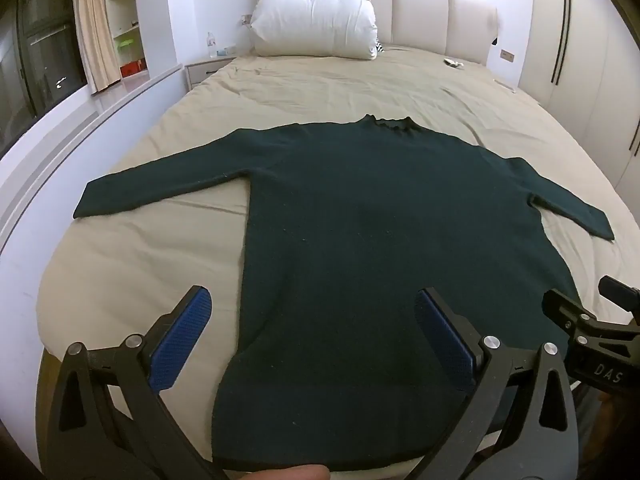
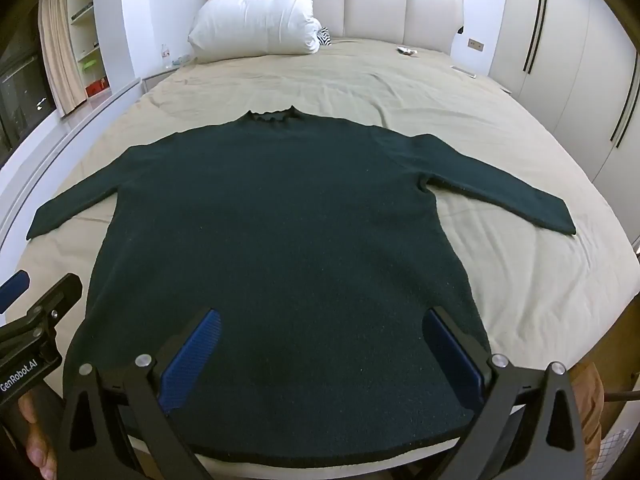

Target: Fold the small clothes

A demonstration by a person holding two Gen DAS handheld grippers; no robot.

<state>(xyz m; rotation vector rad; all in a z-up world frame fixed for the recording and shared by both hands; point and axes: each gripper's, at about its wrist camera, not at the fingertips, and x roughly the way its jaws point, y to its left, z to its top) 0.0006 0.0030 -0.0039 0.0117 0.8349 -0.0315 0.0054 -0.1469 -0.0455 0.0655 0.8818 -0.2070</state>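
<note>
A dark green sweater [image 1: 352,248] lies flat on the bed [image 1: 132,264], front or back up cannot be told, with its collar [image 1: 394,124] toward the pillow [image 1: 316,20] and its hem [image 2: 320,450] at the near edge. Both sleeves are spread out to the sides, the left sleeve [image 1: 160,184] and the right sleeve [image 2: 500,184] each angled slightly down toward the hem. Laid out this way, smooth and symmetrical, the sweater looks ready for a first fold; no fold shows yet, so the task seems to be at its start.

The left gripper [image 1: 314,332] hovers above the hem's left part. Its jaws stand wide apart, with the left blue pad [image 1: 182,344] over bare sheet and the right one over the cloth, so the sweater's left edge runs between them. They hold nothing, and whether they touch the fabric cannot be told.

The right gripper [image 2: 322,354] hangs over the hem's right part, jaws equally wide apart and empty, both pads [image 2: 192,360] seen against the sweater body.

The two grippers sit side by side near the bed's foot, each visible at the margin of the other's view. That placement suits a two-handed start, likely a reach for the hem corners or the sleeves.
</note>
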